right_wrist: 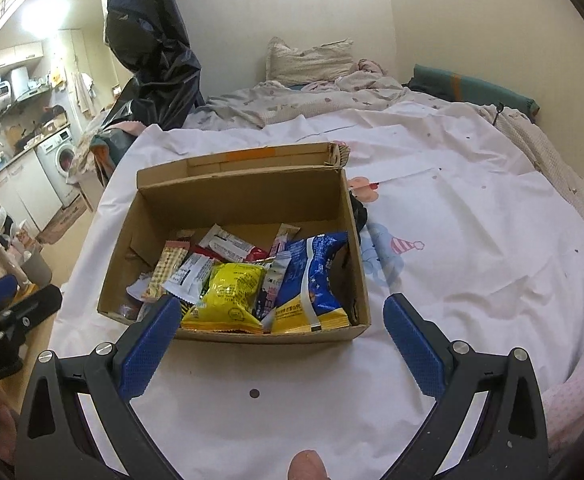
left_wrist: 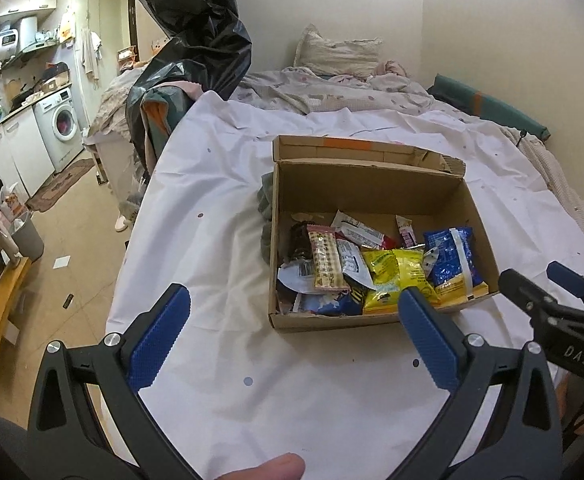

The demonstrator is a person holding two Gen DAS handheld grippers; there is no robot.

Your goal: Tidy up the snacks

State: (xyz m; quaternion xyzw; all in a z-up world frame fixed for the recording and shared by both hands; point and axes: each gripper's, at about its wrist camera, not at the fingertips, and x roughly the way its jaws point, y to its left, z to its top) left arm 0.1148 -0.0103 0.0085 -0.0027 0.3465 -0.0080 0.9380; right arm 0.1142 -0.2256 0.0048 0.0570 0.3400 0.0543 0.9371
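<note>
An open cardboard box [left_wrist: 368, 188] [right_wrist: 243, 196] sits on a bed covered by a white sheet [left_wrist: 219, 248] [right_wrist: 472, 248]. Inside lie several snack packets: a yellow bag [left_wrist: 396, 272] [right_wrist: 231, 292], a blue bag [left_wrist: 452, 256] [right_wrist: 316, 276], a checked bar [left_wrist: 326, 260] [right_wrist: 167, 268] and white wrappers. My left gripper [left_wrist: 294, 310] is open and empty, just in front of the box. My right gripper [right_wrist: 281, 316] is open and empty at the box's near wall. The right gripper also shows in the left wrist view [left_wrist: 548, 280] at the right edge.
A black plastic bag [left_wrist: 195, 28] [right_wrist: 151, 40] hangs at the bed's left. Pillow [left_wrist: 336, 54] and rumpled quilt [left_wrist: 332, 92] lie at the bed's far end. A kitchen with a washing machine [left_wrist: 61, 124] is at the left. A dark cloth [left_wrist: 265, 208] lies beside the box.
</note>
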